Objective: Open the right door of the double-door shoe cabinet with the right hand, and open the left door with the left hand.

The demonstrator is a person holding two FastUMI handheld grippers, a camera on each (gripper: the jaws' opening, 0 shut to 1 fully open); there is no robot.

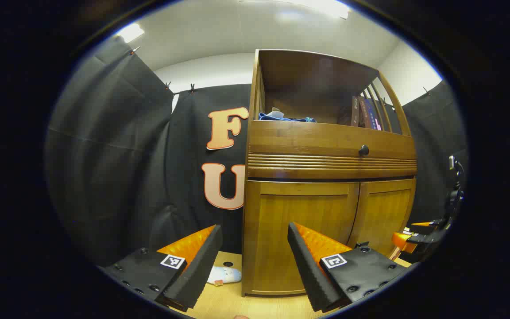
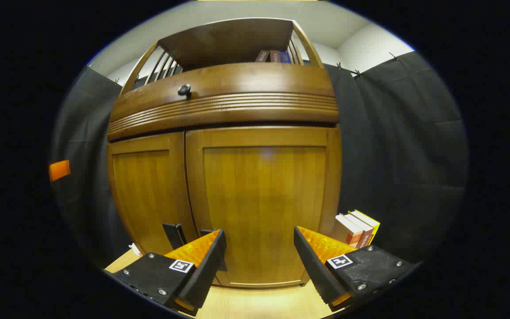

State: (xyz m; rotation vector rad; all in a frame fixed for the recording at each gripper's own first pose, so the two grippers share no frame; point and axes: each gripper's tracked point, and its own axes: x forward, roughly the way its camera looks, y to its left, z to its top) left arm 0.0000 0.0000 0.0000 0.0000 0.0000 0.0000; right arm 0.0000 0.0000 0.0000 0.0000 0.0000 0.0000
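Both doors of the shoe cabinet (image 2: 224,195) look closed – left gripper (image 1: 255,248) and right gripper (image 2: 259,252) gape wide, holding nothing; book spines (image 1: 365,113) too blurry to read.

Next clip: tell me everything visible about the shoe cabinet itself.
The shoe cabinet looks like glossy brown wood. Two plain panelled doors, the left door and the right door, are both shut, meeting at a narrow seam. Above them runs a ribbed band and a drawer front with a dark round knob. An open shelf with slatted sides tops it. It stands upright on a pale wooden floor.
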